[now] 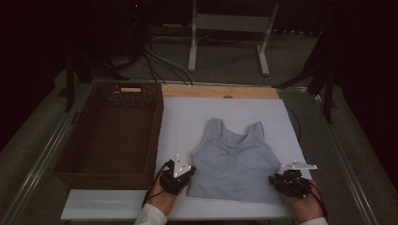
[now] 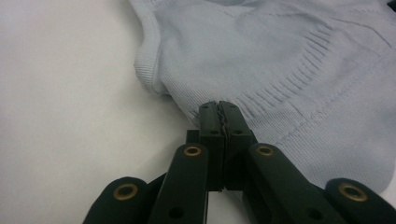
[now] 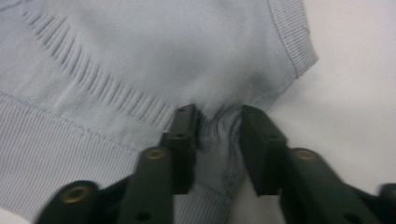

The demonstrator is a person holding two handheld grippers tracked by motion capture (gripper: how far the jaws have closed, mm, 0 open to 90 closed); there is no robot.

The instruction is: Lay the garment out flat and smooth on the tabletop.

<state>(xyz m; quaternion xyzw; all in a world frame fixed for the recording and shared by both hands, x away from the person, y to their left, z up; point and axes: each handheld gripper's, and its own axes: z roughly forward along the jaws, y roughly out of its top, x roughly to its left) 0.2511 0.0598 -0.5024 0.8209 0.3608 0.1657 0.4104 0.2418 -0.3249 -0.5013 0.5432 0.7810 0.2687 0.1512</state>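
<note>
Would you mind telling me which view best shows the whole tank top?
The high view: the tank top lies flat on the white board, both straps visible. The left and right gripper views give close-ups of its side edges at each claw.

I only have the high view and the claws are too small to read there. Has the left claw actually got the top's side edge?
Observer: Yes. In the left gripper view the left claw is shut on the top's ribbed side edge, jaws pressed together.
Operator: And the right one?
Observer: The right claw has a bunched fold of the side seam between its jaws, but they stand apart, not yet closed.
Operator: Is the cloth lifted anywhere?
Observer: By the right claw it puckers up into a small ridge; the rest lies flat on the white board.
Operator: Where on the top is the left grip?
Observer: Just below the armhole corner, near the ribbing.
</note>
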